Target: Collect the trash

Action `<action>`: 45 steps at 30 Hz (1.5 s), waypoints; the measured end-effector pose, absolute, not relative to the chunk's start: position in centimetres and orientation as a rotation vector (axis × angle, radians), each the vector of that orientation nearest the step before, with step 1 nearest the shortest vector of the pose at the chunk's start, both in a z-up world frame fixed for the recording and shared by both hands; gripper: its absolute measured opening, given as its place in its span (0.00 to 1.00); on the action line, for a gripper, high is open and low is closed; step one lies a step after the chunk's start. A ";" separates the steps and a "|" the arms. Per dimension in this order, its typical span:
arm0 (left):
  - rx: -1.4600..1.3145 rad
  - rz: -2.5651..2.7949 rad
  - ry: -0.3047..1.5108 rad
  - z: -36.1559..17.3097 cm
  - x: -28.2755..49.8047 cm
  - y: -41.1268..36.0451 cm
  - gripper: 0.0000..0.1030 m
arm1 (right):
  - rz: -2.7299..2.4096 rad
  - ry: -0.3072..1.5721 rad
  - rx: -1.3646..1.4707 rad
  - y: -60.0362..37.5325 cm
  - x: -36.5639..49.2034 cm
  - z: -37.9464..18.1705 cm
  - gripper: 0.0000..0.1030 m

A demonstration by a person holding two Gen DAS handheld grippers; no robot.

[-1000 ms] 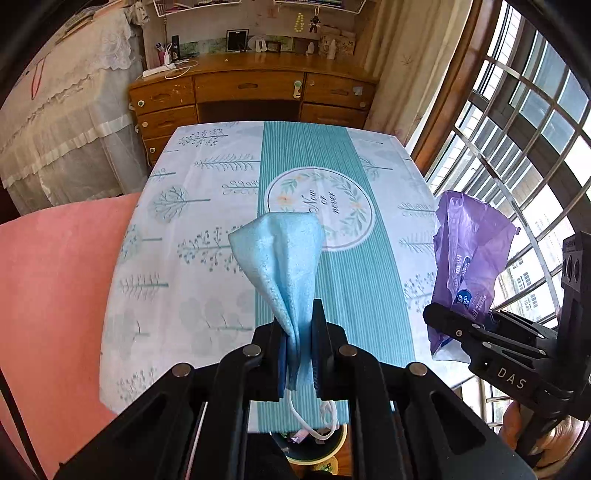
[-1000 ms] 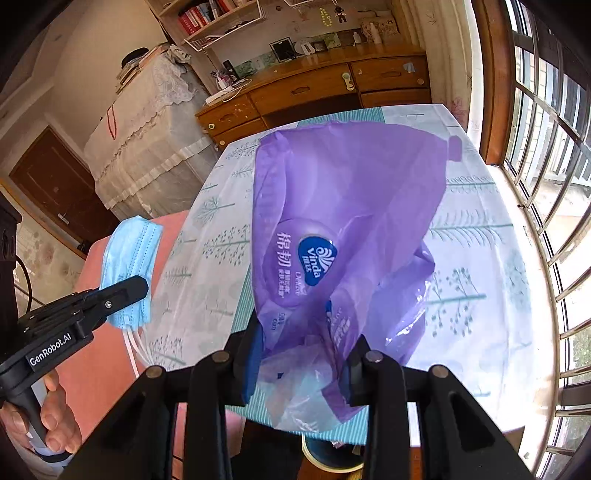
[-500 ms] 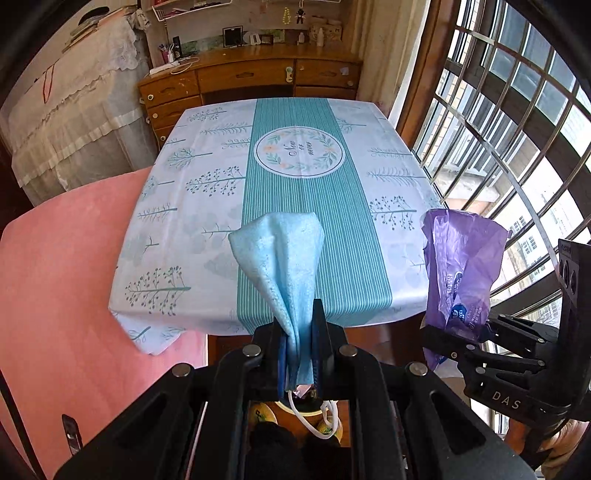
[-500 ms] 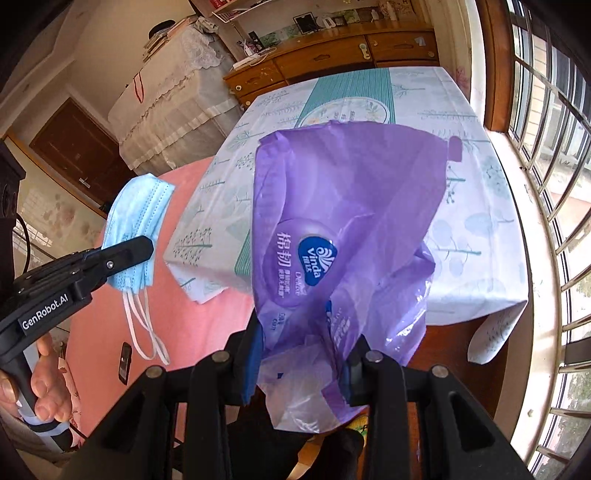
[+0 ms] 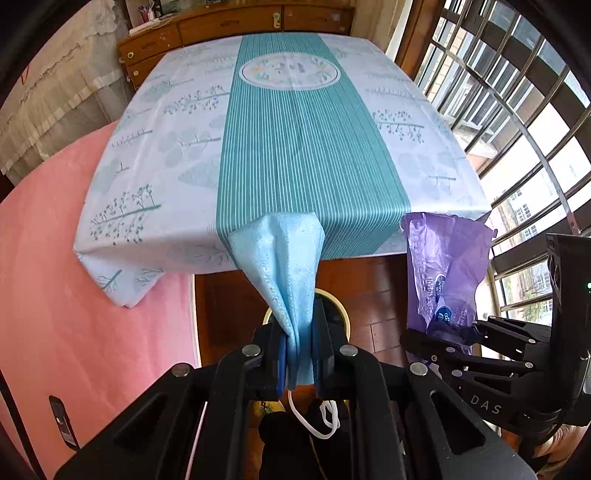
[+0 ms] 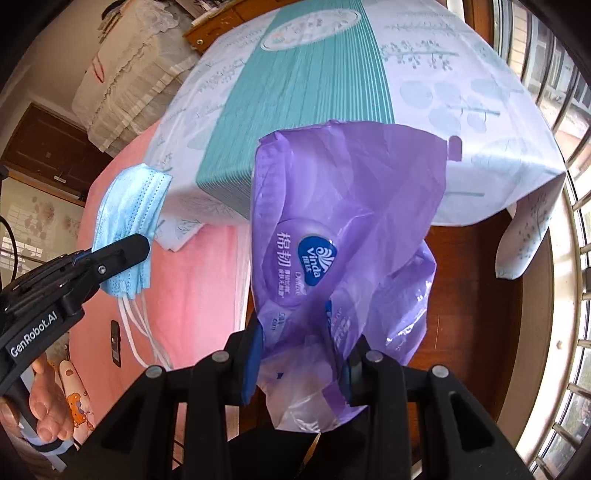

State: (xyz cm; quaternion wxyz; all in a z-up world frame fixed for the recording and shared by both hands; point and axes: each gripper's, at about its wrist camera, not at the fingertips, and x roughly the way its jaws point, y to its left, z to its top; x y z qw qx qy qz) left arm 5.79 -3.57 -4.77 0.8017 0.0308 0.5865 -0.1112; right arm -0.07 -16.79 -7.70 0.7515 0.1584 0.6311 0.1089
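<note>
My left gripper (image 5: 300, 350) is shut on a light blue face mask (image 5: 282, 266); its white ear loops hang below the fingers. The mask also shows in the right wrist view (image 6: 129, 221), clamped in the left gripper (image 6: 122, 254). My right gripper (image 6: 301, 354) is shut on a crumpled purple Vinda tissue wrapper (image 6: 343, 229), which shows in the left wrist view (image 5: 447, 273) too, held in the right gripper (image 5: 439, 341). Both grippers are off the near edge of the table, above the wooden floor. A round bin with a yellowish rim (image 5: 341, 308) sits partly hidden below the mask.
The table with a teal and white tablecloth (image 5: 295, 140) lies ahead. A pink covered surface (image 5: 55, 277) is at the left. Barred windows (image 5: 517, 110) run along the right. A wooden dresser (image 5: 221, 26) stands behind the table.
Both grippers have pulled back from over the table and lowered past its near edge, still holding the mask and the wrapper. The floor and bin rim have come into view.
</note>
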 end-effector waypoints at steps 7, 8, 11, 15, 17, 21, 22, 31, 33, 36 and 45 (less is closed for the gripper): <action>0.057 -0.259 1.363 -14.2 5.4 -4.2 0.09 | 0.153 1.453 0.434 -16.8 -1.3 -15.5 0.33; 0.055 -0.265 1.368 -15.5 5.4 -4.3 0.09 | 0.146 1.461 0.445 -16.8 -1.4 -16.6 0.34; 0.039 -0.289 1.383 -18.9 5.5 -4.8 0.09 | 0.128 1.483 0.463 -16.8 -1.8 -19.8 0.34; 0.028 -0.305 1.400 -23.7 5.7 -5.2 0.09 | 0.110 1.504 0.477 -17.0 -1.8 -24.4 0.35; 0.022 -0.304 1.413 -26.3 6.1 -5.1 0.09 | 0.103 1.513 0.481 -16.9 -1.5 -26.7 0.35; -0.013 -0.295 1.443 -31.7 6.7 -4.6 0.16 | 0.098 1.529 0.468 -16.9 -1.0 -31.6 0.36; -0.015 -0.289 1.444 -32.9 6.7 -4.4 0.17 | 0.098 1.533 0.462 -16.6 -0.8 -32.7 0.37; -0.015 -0.261 1.464 -41.5 7.3 -2.7 0.63 | 0.086 1.600 0.375 -15.1 1.1 -41.4 0.44; -0.022 -0.253 1.463 -42.5 7.8 -2.6 0.70 | 0.091 1.604 0.350 -14.8 1.4 -42.3 0.51; -0.023 -0.238 1.472 -43.4 8.2 -1.9 0.81 | 0.093 1.603 0.311 -14.4 1.5 -43.5 0.67; -0.007 -0.206 1.464 -43.3 7.6 -0.9 0.85 | 0.075 1.579 0.271 -14.2 2.2 -44.0 0.72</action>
